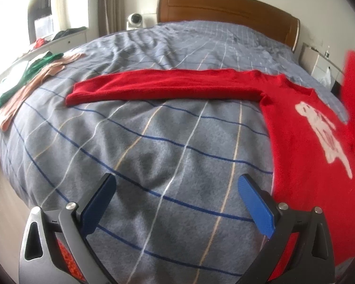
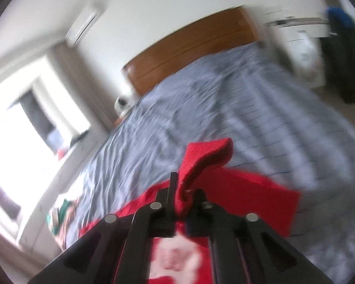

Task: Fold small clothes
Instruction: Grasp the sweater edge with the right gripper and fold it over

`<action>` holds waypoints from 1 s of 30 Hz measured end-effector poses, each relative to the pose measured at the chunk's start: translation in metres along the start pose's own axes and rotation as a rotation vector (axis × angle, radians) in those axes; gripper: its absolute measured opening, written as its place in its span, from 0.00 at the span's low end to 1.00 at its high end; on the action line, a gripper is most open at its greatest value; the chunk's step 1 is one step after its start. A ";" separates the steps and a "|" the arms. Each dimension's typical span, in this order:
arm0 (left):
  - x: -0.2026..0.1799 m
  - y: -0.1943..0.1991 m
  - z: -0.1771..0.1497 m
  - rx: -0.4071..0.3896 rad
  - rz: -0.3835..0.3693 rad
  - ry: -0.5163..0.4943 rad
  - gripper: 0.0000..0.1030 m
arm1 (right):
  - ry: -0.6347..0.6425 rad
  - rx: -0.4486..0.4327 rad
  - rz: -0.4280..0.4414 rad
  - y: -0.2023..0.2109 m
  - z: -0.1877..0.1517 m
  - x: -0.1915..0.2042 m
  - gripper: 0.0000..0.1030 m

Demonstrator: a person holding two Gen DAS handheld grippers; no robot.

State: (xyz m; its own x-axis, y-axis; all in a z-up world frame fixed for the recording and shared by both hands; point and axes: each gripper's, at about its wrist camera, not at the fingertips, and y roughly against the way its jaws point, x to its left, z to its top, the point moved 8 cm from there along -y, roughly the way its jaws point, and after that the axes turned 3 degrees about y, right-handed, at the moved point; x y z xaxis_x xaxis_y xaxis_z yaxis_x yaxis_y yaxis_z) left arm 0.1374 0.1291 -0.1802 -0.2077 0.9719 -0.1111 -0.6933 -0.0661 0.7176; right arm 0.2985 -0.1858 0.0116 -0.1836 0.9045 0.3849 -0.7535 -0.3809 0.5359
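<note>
A red sweater (image 1: 303, 142) with a white print lies on the grey checked bedspread (image 1: 153, 130). One sleeve (image 1: 168, 85) stretches flat to the left. My left gripper (image 1: 177, 189) is open and empty above the bedspread, left of the sweater's body. My right gripper (image 2: 185, 189) is shut on the other red sleeve (image 2: 206, 158) and holds it lifted over the sweater; that raised sleeve shows at the right edge of the left wrist view (image 1: 353, 90). The right wrist view is blurred.
Green, white and peach clothes (image 1: 28, 78) lie at the bed's left edge. A wooden headboard (image 1: 224, 9) stands at the far end. A white cabinet (image 1: 59, 40) runs along the window side, and a white nightstand (image 1: 321, 66) stands on the right.
</note>
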 end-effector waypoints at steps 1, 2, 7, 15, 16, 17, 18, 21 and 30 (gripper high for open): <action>0.000 -0.001 -0.001 0.006 0.000 -0.002 0.99 | -0.002 0.046 0.055 -0.024 -0.013 0.015 0.11; 0.001 -0.003 -0.001 0.010 0.001 -0.003 0.99 | -0.017 0.108 0.116 -0.046 -0.029 0.026 0.33; 0.003 -0.002 -0.003 0.015 -0.007 0.010 0.99 | -0.158 0.200 0.285 -0.073 -0.088 0.032 0.62; -0.008 -0.005 -0.003 0.017 -0.018 -0.013 0.99 | -0.016 0.187 -0.114 0.010 -0.138 -0.093 0.62; -0.010 -0.005 -0.004 0.018 -0.017 -0.020 0.99 | 0.009 0.183 -0.172 0.015 -0.144 -0.112 0.62; -0.011 -0.005 -0.005 0.019 -0.017 -0.025 0.99 | 0.031 0.176 -0.223 0.031 -0.153 -0.126 0.62; -0.012 -0.005 -0.006 0.022 -0.017 -0.030 0.99 | 0.052 0.164 -0.277 0.045 -0.162 -0.142 0.62; -0.013 -0.008 -0.008 0.030 -0.009 -0.038 1.00 | 0.082 0.110 -0.429 0.088 -0.178 -0.186 0.63; -0.013 -0.010 -0.013 0.034 0.006 -0.053 1.00 | -0.110 0.040 -0.490 0.114 -0.209 -0.273 0.69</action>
State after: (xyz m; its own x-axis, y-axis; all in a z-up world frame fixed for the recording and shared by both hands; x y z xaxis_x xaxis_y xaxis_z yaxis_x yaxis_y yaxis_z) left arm 0.1375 0.1138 -0.1948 -0.1742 0.9821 -0.0713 -0.6683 -0.0647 0.7411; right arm 0.1312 -0.4363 -0.1899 0.2553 0.9541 0.1563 -0.7091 0.0749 0.7011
